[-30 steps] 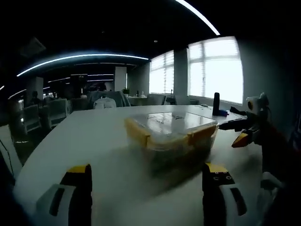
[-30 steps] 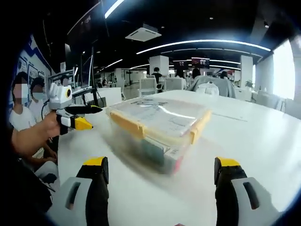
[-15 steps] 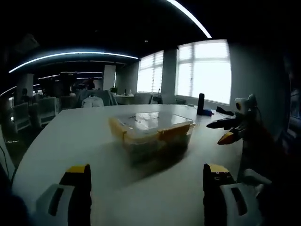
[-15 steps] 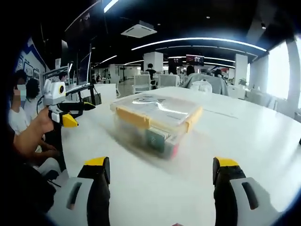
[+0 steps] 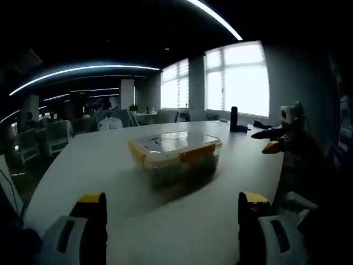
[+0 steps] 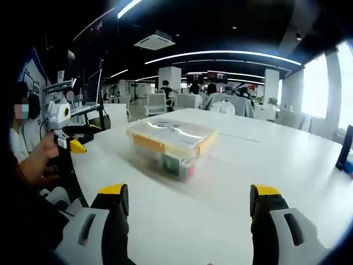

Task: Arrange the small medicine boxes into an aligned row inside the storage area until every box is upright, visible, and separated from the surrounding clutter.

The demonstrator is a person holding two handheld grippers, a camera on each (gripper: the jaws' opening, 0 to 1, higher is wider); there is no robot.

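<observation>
A clear plastic storage box point(image 5: 176, 154) with a lid and yellow clips sits on the white table point(image 5: 110, 165). Coloured small boxes show dimly through its wall point(image 6: 175, 162). My left gripper point(image 5: 172, 229) stands open, low and near the table edge, well short of the box. My right gripper point(image 6: 187, 226) is open too, with nothing between its jaws. In the left gripper view the right gripper point(image 5: 276, 141) shows at the right edge. In the right gripper view the left gripper point(image 6: 69, 138) shows at the left, held by a hand.
A dark bottle point(image 5: 234, 118) stands at the table's far side near the windows. Chairs point(image 6: 165, 102) and people sit in the office behind. A dark upright object point(image 6: 346, 149) shows at the right edge.
Both cameras have pulled back from the storage box, which now looks smaller and farther off. The box itself has stayed put on the table. Both grippers remain open.
</observation>
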